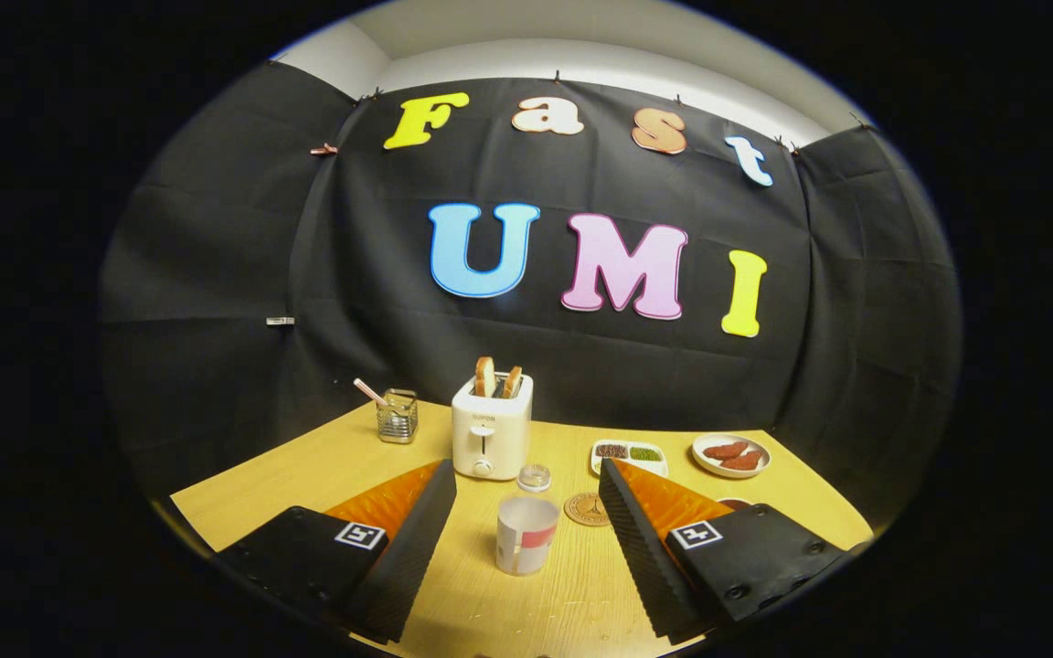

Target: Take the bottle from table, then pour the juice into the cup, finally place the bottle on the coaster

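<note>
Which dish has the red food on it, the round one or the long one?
The round plate, farthest right beyond the open gripper. It holds reddish pieces; the long tray beside it holds small brown and green heaps.

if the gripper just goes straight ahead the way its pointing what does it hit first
Most likely the cup: it stands between the open fingers of the gripper, just ahead. The toaster stands farther back, slightly left of that line. Depth is hard to judge here.

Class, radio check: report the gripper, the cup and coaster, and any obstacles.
Gripper open, holding nothing. Cup upright between the fingers; coaster just beyond it, bare. Toaster and small glass jar stand behind.
</note>
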A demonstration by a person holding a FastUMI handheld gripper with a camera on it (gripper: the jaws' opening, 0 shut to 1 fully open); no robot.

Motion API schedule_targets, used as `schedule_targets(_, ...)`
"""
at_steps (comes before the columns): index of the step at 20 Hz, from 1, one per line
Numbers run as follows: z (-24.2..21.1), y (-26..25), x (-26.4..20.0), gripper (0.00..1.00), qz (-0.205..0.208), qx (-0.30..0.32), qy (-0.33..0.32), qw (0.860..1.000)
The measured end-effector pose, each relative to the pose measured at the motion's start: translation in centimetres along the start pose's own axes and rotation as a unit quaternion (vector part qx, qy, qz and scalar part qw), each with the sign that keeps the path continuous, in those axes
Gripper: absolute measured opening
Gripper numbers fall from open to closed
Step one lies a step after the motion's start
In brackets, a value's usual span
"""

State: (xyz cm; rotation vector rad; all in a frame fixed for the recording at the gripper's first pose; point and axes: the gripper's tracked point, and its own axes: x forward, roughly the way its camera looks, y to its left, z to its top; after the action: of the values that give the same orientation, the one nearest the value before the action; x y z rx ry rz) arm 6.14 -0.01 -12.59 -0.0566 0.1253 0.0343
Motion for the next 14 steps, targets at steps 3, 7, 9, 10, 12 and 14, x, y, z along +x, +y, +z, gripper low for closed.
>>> schedule_targets(3,-2.3,-0.3,1.4,0.97,-0.009,0.013,0.012,1.000)
schedule_targets(7,-5.4,-0.3,3.7,0.97,-0.016,0.033,0.025,0.999)
schedule_targets(9,-7.0,0.0,4.9,0.97,-0.016,0.042,0.033,0.998)
schedule_targets(10,-7.9,0.1,5.4,0.97,-0.018,0.042,0.037,0.998)
schedule_targets(12,-9.3,0.2,6.4,0.97,-0.021,0.030,0.044,0.998)
schedule_targets(14,-10.2,0.3,7.3,0.97,-0.021,0.022,0.044,0.999)
